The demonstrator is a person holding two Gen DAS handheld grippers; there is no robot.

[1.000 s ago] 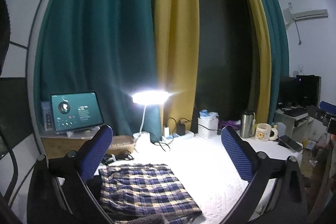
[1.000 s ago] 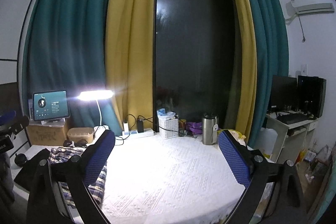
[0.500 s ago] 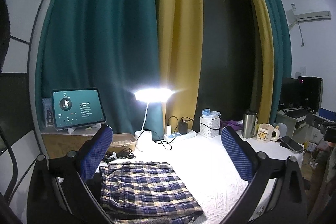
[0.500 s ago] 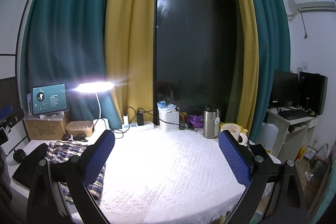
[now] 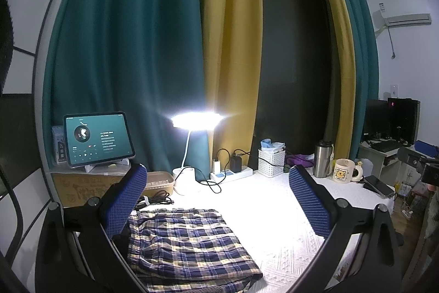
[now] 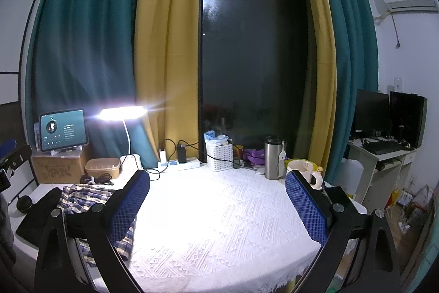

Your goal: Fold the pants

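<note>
From the left wrist view, the left gripper (image 5: 218,201) hovers above the table with its two blue, mesh-textured padded fingers (image 5: 124,201) spread wide apart and nothing between them; below it the folded blue, yellow and white plaid cotton pants (image 5: 189,243) lie in a flat, layered rectangle on the near left part of the white embossed tablecloth (image 5: 277,213), whose weave shows raised diamond and zigzag patterns. Behind the pants stand a glowing white gooseneck desk lamp (image 5: 196,120), a tablet with a lit teal screen (image 5: 98,139) propped on a brown cardboard box (image 5: 82,187), a white slatted plastic basket (image 5: 271,162), a brushed steel cylindrical flask (image 5: 322,158) and a cream ceramic mug with a bear print (image 5: 343,170). From the right wrist view, the right gripper (image 6: 218,203) is likewise held open and empty over the bare middle of the tablecloth, its blue padded fingers well apart; the plaid pants sit at the far left of the table, partly hidden behind the left finger, beside a piece of black cloth (image 6: 38,213)
</note>
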